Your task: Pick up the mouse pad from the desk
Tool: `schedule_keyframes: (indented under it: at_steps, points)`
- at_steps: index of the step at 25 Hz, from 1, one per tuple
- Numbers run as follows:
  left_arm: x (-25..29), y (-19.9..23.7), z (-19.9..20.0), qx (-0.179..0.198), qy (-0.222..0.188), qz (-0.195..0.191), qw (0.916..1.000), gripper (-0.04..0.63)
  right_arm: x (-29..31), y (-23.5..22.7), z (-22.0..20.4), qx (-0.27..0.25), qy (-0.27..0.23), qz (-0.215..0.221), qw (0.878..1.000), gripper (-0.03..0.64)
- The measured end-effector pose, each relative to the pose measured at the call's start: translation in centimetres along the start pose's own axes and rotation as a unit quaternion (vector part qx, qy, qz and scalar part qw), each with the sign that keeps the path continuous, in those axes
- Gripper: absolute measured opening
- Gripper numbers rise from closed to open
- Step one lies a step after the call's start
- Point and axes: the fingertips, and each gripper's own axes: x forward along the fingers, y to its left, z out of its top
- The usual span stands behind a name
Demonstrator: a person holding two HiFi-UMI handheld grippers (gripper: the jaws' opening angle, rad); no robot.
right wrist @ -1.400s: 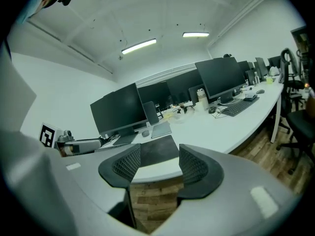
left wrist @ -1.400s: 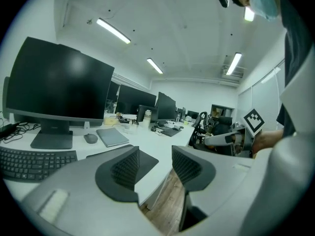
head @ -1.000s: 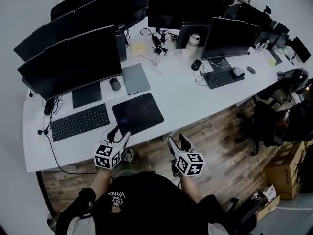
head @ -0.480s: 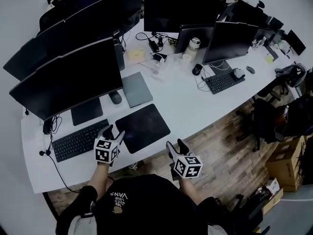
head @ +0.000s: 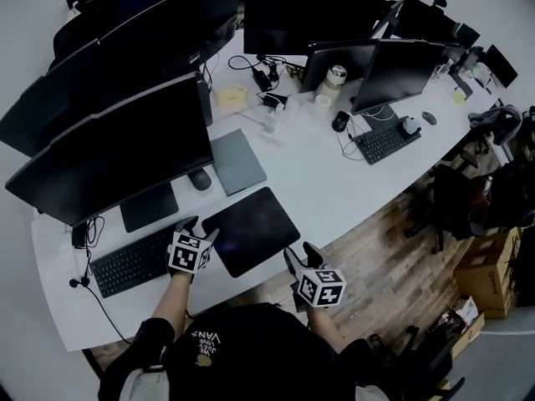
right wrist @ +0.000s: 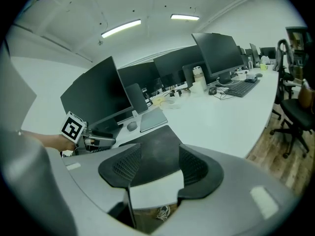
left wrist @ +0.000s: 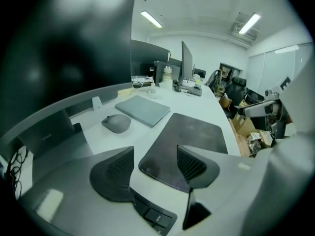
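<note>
Mouse pad (head: 251, 230) flat on worktop (head: 334, 182) by front edge, right of keyboard (head: 129, 263); long axis along that edge, slanting up-right in head view. Left gripper (head: 198, 226) wide, jaws just been opening, nothing pinched, lined up on pad's left corner. Right gripper (head: 301, 253) apart, empty, at front edge, likely for two-ended lift.

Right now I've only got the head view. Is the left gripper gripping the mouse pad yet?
Observer: No. The left gripper has its jaws apart, and they have just been opening. The near corner of the mouse pad lies in the gap, with neither pad pressing on it.
Operator: And the other one?
Observer: The right gripper is open too. Between its jaws you see only the edge of the desk with the pad beyond it, and nothing is held.
</note>
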Motion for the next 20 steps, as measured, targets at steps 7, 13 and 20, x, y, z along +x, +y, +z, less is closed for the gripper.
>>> schedule_keyframes:
  at_steps: [7,13,20]
  points:
    - [2.8,1.1,-1.3,0.017,0.047,-0.014,0.9986,0.270,1.4,0.0,-0.2,0.006,0.013,-0.015,1.000,0.231]
    - [4.4,0.6,-2.6,0.026,0.087,-0.034,0.9953,0.270,2.4,-1.8,0.8,0.010,0.010,-0.041,0.999,0.232]
    - [4.7,0.4,-2.9,0.048,0.111,-0.032,0.9922,0.268,3.1,-3.2,1.2,0.022,0.007,-0.054,0.998,0.232]
